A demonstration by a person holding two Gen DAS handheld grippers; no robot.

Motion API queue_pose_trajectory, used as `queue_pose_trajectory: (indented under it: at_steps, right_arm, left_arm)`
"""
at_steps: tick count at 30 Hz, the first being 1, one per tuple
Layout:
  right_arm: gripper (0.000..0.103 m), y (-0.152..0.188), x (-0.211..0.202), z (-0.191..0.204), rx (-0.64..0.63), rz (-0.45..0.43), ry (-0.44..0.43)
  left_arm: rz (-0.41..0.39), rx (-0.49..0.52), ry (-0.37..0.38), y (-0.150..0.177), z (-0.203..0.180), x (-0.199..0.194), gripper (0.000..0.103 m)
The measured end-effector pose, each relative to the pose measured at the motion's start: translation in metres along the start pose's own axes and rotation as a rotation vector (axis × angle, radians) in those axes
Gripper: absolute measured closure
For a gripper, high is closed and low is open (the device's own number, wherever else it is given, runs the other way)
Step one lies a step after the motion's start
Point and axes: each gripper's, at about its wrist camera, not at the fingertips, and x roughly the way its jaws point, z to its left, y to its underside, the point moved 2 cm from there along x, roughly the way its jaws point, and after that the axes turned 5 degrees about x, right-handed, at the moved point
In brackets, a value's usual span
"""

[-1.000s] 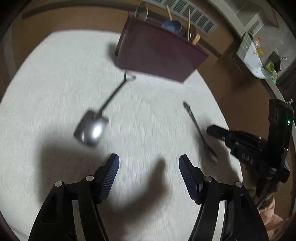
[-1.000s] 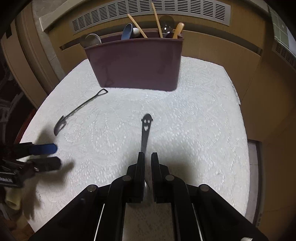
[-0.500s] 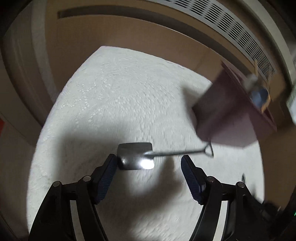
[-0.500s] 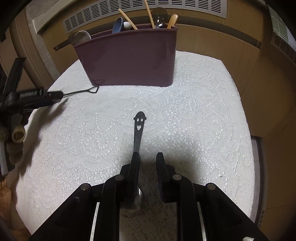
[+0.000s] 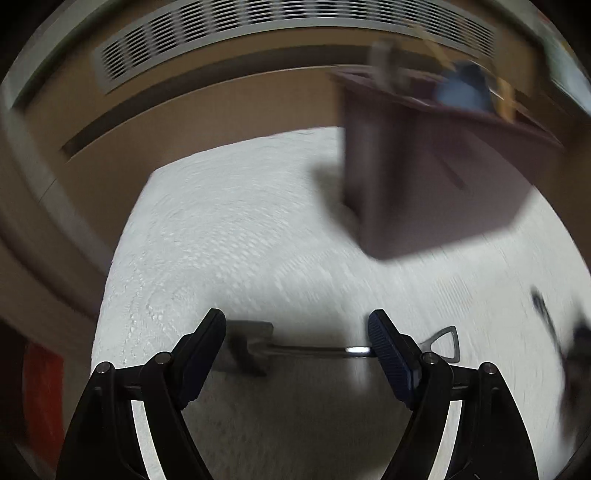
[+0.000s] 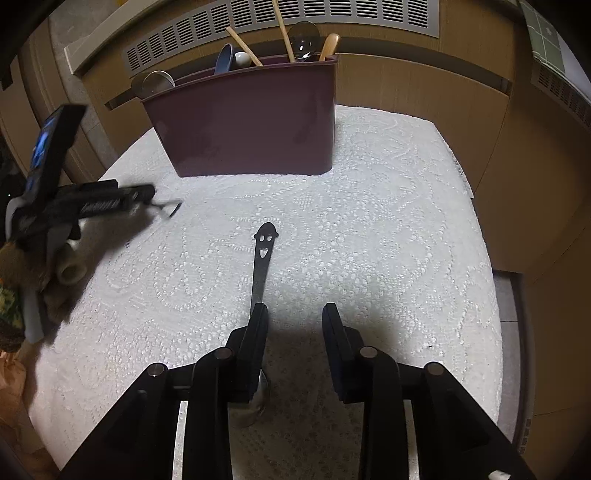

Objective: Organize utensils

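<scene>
A metal shovel-shaped spoon (image 5: 295,349) lies crosswise on the white lace cloth (image 5: 229,236), between the open fingers of my left gripper (image 5: 297,349). Its triangular handle end (image 6: 173,206) shows in the right wrist view beside the left gripper (image 6: 144,194). A dark spoon with a smiley-face handle (image 6: 263,254) lies on the cloth; its bowl sits under the left finger of my open right gripper (image 6: 293,332), which is off it. A maroon utensil bin (image 6: 247,125) stands at the back, also blurred in the left wrist view (image 5: 424,177).
The bin holds several utensils: wooden sticks (image 6: 282,29), a blue spoon (image 6: 223,61), metal spoons (image 6: 153,83). Wooden cabinet fronts and a vent grille (image 6: 332,14) ring the table. The cloth's edge (image 6: 495,280) drops off at the right.
My left gripper swung and came down around the shovel spoon. My right gripper opened and let go of the smiley spoon, which now lies on the cloth.
</scene>
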Motion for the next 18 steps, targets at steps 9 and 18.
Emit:
queue_pose_trajectory:
  at_steps: [9, 18]
  right_arm:
    - [0.07, -0.001, -0.003, 0.003, -0.005, -0.005, -0.009]
    - [0.07, 0.001, -0.013, 0.003, -0.003, -0.02, -0.008]
  left_arm:
    - [0.054, -0.278, 0.073, 0.037, 0.058, -0.056, 0.023]
    - [0.174, -0.54, 0.233, 0.004, 0.055, 0.001, 0.023]
